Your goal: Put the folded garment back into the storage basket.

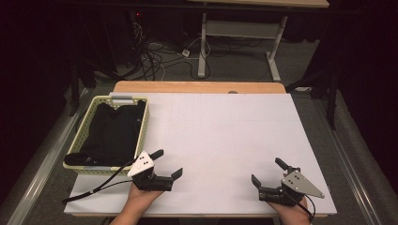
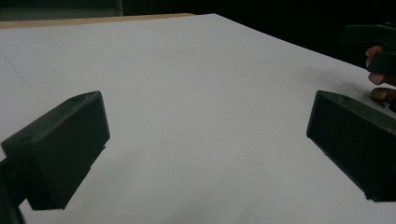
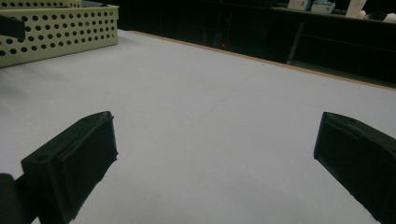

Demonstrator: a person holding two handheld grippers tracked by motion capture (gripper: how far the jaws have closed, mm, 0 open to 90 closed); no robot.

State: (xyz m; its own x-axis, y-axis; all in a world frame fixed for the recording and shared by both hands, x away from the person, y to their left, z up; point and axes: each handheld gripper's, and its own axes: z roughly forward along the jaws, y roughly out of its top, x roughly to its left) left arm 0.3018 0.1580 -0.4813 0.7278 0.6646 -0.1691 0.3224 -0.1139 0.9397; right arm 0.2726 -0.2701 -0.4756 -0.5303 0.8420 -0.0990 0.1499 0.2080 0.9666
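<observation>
Black left tongs [image 1: 168, 162] rest at seven o'clock on the white tabletop [image 1: 220, 140], jaws wide apart around nothing; the right tongs [image 1: 268, 171], at five o'clock, gape likewise. Nearest them, at nine o'clock, a pale perforated basket [image 1: 83, 123] holds a dark cloth [image 1: 112, 131], its folds too murky to make out. No writing is legible anywhere.

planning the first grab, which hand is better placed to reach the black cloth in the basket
Left. The left gripper sits open right beside the basket holding the black cloth; the right gripper, also open, is across the table.
</observation>
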